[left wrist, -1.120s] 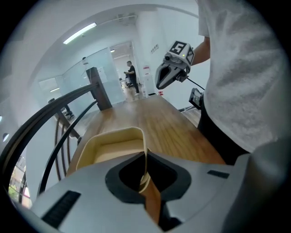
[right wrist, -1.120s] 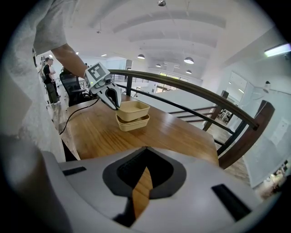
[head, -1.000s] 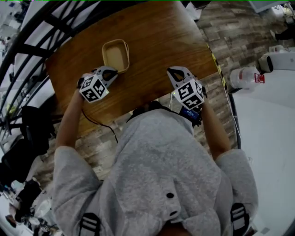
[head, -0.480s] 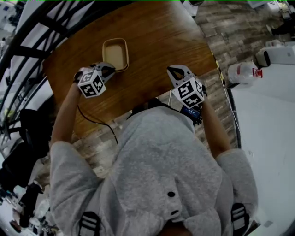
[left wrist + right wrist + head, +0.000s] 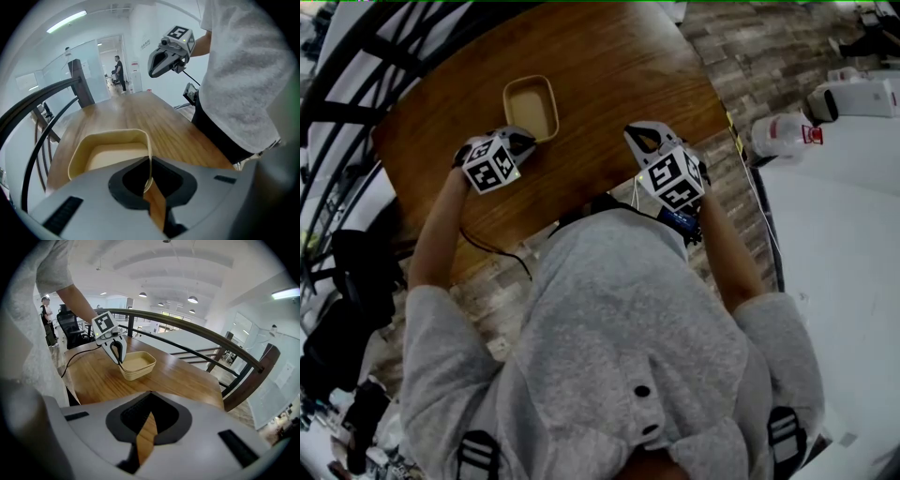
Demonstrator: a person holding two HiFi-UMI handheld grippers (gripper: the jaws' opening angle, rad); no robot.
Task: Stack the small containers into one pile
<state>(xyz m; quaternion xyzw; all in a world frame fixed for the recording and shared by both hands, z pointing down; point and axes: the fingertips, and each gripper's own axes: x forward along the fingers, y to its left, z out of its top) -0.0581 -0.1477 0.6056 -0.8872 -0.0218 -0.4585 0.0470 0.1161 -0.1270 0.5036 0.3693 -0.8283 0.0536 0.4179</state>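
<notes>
Wooden table carries everything, and the small containers sit on it toward 11 o'clock from its middle in the head view. They look thin-walled, smooth and light, so we judge that they bend a little under a pinch and can slip. The best hold is on the wall near a corner, where it should be stiffer. In the right gripper view we see a seam around the side, so probably two are already nested; the upper one holds nothing. The left gripper, at 6 o'clock of the pile, has its jaws closed on the near wall at a corner. The right gripper, at about 4 o'clock and well apart, has its jaws closed together on nothing.
</notes>
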